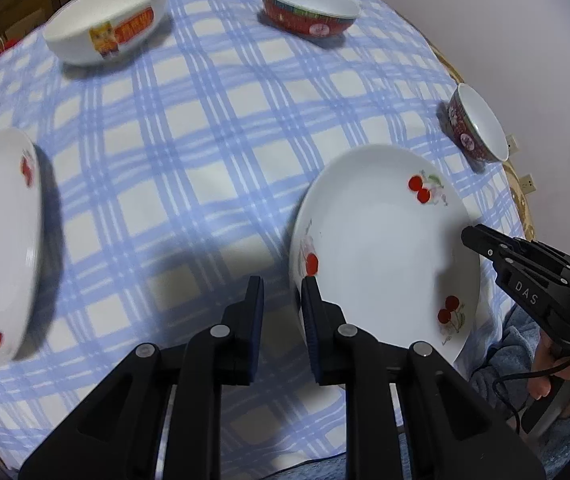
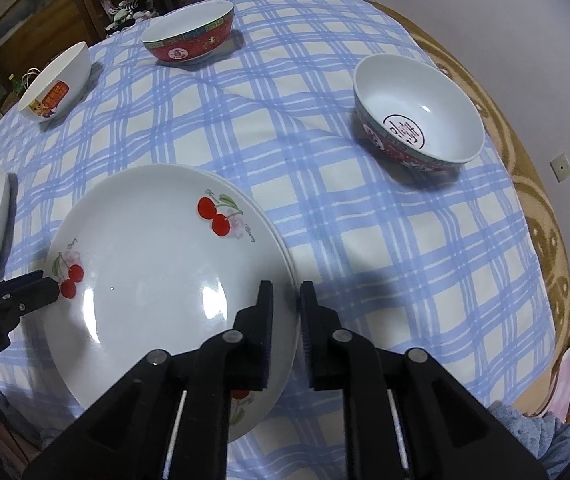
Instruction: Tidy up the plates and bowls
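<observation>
cherry plate [image 2: 157,272] lower-left centre of right view, on checked cloth | glazed ceramic: stiff, slick, breakable, likely weighty | left gripper [image 1: 283,284] and right gripper [image 2: 287,292] straddle opposite rims, jaws slightly parted, not pinching | grip rim only

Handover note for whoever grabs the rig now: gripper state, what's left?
Left gripper and right gripper: both look open, straddling opposite rims of the white cherry-print plate on the blue checked tablecloth.
Second cherry plate sits apart at left.
White cartoon-label bowl, far red patterned bowl and right red patterned bowl stand separately.
Left: gather plates, nest bowls.
</observation>
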### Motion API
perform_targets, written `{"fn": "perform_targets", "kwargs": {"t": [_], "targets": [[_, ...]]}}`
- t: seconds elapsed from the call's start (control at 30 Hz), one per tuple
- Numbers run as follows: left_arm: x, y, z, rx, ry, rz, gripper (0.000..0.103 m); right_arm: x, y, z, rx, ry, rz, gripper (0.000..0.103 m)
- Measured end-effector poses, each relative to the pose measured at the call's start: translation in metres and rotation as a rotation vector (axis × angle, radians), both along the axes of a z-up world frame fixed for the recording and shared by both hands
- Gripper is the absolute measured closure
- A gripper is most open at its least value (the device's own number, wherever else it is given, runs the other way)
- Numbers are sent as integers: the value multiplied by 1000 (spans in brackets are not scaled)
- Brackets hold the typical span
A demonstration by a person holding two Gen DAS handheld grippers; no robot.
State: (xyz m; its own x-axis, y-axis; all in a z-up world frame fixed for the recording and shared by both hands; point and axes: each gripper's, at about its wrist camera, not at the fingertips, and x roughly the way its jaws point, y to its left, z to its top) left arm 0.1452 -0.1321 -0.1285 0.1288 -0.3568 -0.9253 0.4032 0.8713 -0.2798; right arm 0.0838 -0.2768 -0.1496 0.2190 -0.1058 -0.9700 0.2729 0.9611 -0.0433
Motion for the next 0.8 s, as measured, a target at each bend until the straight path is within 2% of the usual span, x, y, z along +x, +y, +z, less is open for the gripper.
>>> {"fn": "perform_targets", "kwargs": {"t": [0.13, 0.2, 0.23, 0.27, 0.33, 0.43, 0.47, 0.57, 0.67, 0.73, 0.8], "targets": [[1, 9, 24, -5, -72, 19, 84, -1, 2, 8, 31, -40, 8, 86], [2, 14, 35, 34, -116, 21, 84, -2, 6, 11, 62, -59, 13, 84], [3, 17, 38, 45, -128, 25, 83, -2, 9, 12, 58, -63, 21, 77], [4, 21, 41, 54, -135, 32, 82, -1, 12, 13, 47, -64, 32, 66], [6, 31, 43, 56, -120, 56, 78, -1, 21, 16, 16, -77, 61, 55], [8, 48, 47, 51, -112, 93, 77, 3, 32, 28, 6, -121, 93, 45], [9, 55, 49, 47, -115, 103, 77, 5, 34, 32, 5, -137, 99, 36], [7, 67, 56, 80, -144, 132, 75, 10, 47, 50, 10, -212, 118, 24], [8, 79, 66, 91, -170, 150, 62, 17, 59, 63, 21, -251, 123, 11], [7, 89, 74, 117, -209, 172, 51, 21, 68, 69, 37, -265, 133, 11], [8, 97, 79, 138, -234, 190, 47, 26, 79, 75, 56, -274, 149, 10]]}}
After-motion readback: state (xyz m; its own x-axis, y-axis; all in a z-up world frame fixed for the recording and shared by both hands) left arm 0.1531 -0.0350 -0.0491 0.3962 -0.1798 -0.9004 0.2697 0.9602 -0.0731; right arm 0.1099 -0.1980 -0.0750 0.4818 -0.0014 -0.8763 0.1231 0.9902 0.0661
